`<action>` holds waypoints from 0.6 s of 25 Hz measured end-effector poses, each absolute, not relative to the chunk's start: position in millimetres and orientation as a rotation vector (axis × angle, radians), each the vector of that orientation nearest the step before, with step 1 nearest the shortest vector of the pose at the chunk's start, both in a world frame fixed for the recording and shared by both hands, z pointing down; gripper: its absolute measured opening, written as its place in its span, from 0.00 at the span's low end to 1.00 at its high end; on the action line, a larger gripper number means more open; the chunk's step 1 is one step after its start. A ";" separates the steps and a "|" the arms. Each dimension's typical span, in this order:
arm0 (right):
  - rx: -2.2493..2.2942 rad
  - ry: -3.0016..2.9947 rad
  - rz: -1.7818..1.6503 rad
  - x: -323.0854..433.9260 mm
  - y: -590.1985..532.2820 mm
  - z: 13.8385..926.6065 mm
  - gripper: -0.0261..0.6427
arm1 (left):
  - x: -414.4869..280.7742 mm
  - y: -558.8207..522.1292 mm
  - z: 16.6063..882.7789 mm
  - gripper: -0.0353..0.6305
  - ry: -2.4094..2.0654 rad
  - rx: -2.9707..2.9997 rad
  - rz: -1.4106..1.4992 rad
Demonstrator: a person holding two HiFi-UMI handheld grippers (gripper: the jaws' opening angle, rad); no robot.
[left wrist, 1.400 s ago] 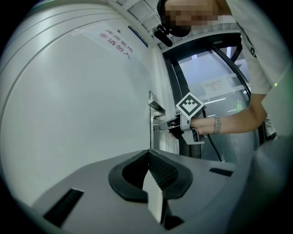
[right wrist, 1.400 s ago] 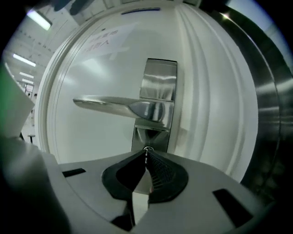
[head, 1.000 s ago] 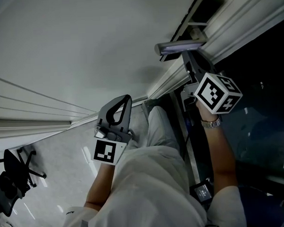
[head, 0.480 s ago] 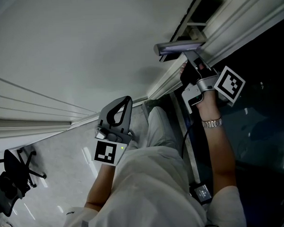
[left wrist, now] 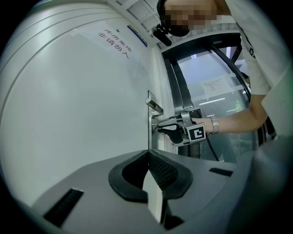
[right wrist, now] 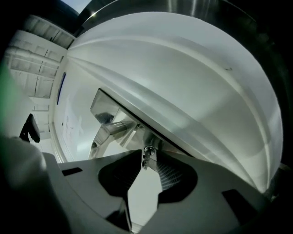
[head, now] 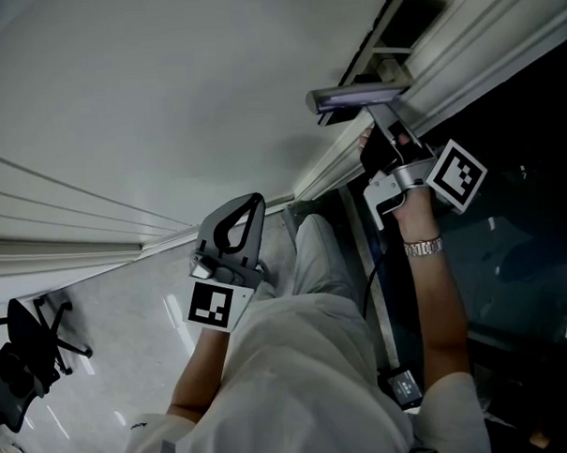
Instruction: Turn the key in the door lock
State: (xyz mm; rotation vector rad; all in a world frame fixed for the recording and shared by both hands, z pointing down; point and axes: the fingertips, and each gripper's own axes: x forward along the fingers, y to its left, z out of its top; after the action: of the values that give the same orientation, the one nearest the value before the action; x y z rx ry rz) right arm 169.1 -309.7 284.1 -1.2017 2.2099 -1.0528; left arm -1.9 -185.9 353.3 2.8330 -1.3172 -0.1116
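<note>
White door [right wrist: 192,68] edge bears the lock [right wrist: 153,142], its key [right wrist: 145,160] pointing straight back between the right gripper's [right wrist: 147,154] narrow jaws, which have just been opening.

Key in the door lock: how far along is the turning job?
Done, apparently: the right gripper sits rolled at the lock plate, with the key between its jaws, suggesting a turn. In hand: its jaws have just been opening, letting go of the key. Remaining: withdrawing, or another turn. The left gripper idles shut.
</note>
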 end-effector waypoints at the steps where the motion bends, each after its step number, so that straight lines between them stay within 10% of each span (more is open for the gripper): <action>1: -1.212 2.233 -1.028 168.8 -309.4 284.7 0.19 | -2.1 -186.3 353.4 0.06 -1.317 2.834 -0.110; 15: -1.932 2.921 0.597 142.5 -286.0 263.2 0.31 | 6.8 -190.5 354.6 0.06 -1.282 2.840 -0.116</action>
State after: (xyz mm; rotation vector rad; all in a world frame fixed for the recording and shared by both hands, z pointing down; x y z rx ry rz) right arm 142.5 -286.0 263.2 -1.9320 2.9212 0.5967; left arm 6.8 -190.5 354.6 2.8396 -1.2824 -0.1159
